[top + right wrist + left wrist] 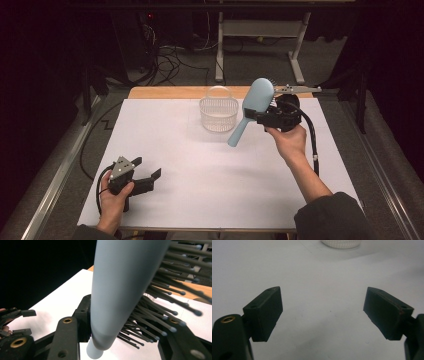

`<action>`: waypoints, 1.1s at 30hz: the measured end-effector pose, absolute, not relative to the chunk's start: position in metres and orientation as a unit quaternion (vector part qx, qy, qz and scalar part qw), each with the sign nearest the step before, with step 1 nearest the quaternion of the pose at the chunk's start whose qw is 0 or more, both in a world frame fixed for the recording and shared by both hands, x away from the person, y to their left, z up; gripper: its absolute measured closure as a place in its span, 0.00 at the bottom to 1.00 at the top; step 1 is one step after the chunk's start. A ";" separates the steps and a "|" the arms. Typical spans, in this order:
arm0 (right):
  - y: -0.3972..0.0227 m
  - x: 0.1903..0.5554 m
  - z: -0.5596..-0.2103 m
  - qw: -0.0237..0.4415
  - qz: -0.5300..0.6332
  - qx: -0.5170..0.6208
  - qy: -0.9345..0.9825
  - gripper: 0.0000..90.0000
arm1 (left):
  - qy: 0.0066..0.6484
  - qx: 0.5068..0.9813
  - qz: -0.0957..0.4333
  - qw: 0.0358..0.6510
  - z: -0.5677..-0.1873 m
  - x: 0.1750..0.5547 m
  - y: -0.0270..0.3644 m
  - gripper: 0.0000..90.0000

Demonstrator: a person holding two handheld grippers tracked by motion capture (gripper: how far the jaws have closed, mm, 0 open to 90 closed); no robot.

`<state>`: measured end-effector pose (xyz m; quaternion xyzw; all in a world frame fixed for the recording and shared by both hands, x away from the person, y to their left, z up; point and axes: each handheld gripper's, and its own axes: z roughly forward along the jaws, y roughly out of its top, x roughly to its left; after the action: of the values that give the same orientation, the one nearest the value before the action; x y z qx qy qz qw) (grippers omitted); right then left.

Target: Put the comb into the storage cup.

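Note:
A light blue hairbrush (257,95) hangs tilted above the back right of the white table (210,170), head up and handle pointing down to the left. My right gripper (254,116) is shut on it near the base of the head. In the right gripper view the hairbrush (117,285) stands between the jaws of my right gripper (125,322), its dark bristles fanning to the right. A white mesh basket (218,114) sits just left of the brush. My left gripper (146,167) rests at the front left, open and empty; the left gripper (323,312) has bare table between its jaws.
The basket's rim (340,243) shows far ahead in the left gripper view. A wooden strip (170,92) runs along the table's back edge. Cables and table legs (219,55) lie on the dark floor behind. The left hand's gripper (18,322) appears at the left edge of the right gripper view.

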<state>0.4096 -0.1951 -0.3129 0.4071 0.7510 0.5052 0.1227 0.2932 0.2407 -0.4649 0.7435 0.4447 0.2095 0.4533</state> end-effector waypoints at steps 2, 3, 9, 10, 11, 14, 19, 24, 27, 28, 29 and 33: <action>-0.195 0.411 -0.312 0.123 0.505 0.407 0.751 0.59 | 0.445 0.743 0.208 0.454 -0.465 0.293 0.241 0.19; -0.195 0.412 -0.311 0.123 0.506 0.409 0.750 0.59 | 0.445 0.743 0.208 0.455 -0.465 0.293 0.241 0.19; -0.193 0.418 -0.306 0.127 0.505 0.410 0.749 0.59 | 0.448 0.741 0.204 0.457 -0.466 0.294 0.243 0.19; -0.193 0.419 -0.305 0.128 0.506 0.410 0.748 0.59 | 0.448 0.741 0.204 0.457 -0.466 0.294 0.243 0.19; -0.192 0.420 -0.304 0.128 0.504 0.412 0.748 0.59 | 0.447 0.741 0.204 0.457 -0.466 0.294 0.243 0.19; -0.189 0.425 -0.302 0.130 0.503 0.413 0.748 0.59 | 0.446 0.741 0.205 0.458 -0.466 0.293 0.242 0.19; -0.187 0.431 -0.302 0.132 0.500 0.417 0.748 0.59 | 0.446 0.742 0.204 0.457 -0.466 0.294 0.242 0.19; -0.186 0.436 -0.302 0.134 0.499 0.420 0.746 0.59 | 0.444 0.745 0.204 0.454 -0.466 0.294 0.241 0.19; -0.186 0.439 -0.302 0.137 0.498 0.424 0.744 0.59 | 0.441 0.747 0.207 0.452 -0.466 0.294 0.241 0.19; -0.186 0.440 -0.302 0.139 0.498 0.424 0.744 0.59 | 0.439 0.748 0.208 0.451 -0.465 0.293 0.240 0.19; -0.185 0.440 -0.302 0.139 0.499 0.425 0.742 0.59 | 0.439 0.748 0.209 0.452 -0.465 0.293 0.240 0.19; -0.184 0.442 -0.303 0.138 0.500 0.425 0.742 0.59 | 0.441 0.746 0.209 0.452 -0.465 0.293 0.240 0.19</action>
<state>0.4418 -0.1838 -0.3028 0.4251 0.7419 0.4999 0.1376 0.2928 0.2402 -0.4650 0.7463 0.4413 0.2092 0.4523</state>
